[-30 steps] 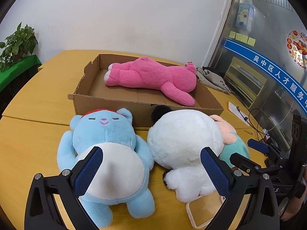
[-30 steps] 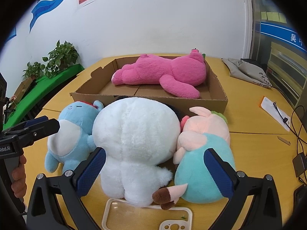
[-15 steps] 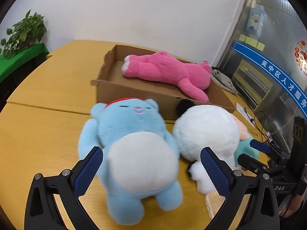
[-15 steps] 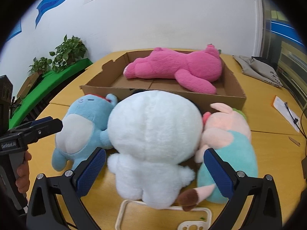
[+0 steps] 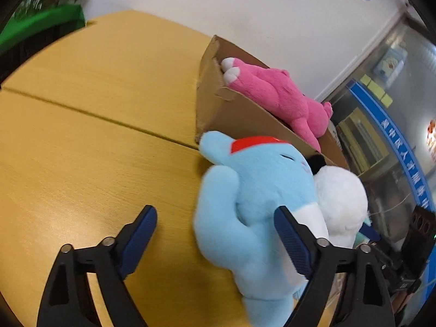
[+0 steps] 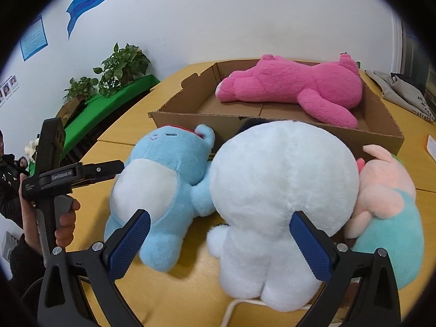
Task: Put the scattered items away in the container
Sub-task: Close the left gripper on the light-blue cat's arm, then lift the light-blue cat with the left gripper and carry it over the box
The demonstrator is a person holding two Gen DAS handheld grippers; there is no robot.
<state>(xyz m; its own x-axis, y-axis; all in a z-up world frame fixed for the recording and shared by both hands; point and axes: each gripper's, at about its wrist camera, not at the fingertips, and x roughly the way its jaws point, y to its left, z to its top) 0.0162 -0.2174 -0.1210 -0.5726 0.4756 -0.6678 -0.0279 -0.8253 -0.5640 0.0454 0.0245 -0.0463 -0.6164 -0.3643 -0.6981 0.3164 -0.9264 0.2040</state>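
A cardboard box [image 6: 381, 133] [image 5: 231, 109] on the yellow table holds a pink plush [image 6: 299, 87] [image 5: 275, 92]. In front of it lie a blue bear plush [image 6: 166, 174] [image 5: 253, 190], a white plush [image 6: 280, 185] [image 5: 340, 196] and a pink-and-teal plush [image 6: 389, 199]. My left gripper [image 5: 215, 239] is open, its right finger against the blue bear's belly, the bear's left side between the fingers. It also shows in the right wrist view [image 6: 81, 171]. My right gripper [image 6: 218, 245] is open and low around the white plush's lower left.
Potted plants on a green stand [image 6: 117, 81] are at the far left. A grey cloth bag [image 6: 403, 95] lies on the table right of the box. A clear phone case [image 6: 237, 308] lies under the white plush. A glass cabinet [image 5: 381, 136] stands at the right.
My left gripper has swung left and tilted, so the blue bear now sits at its right finger. My right gripper has shifted slightly left and closer to the white plush.
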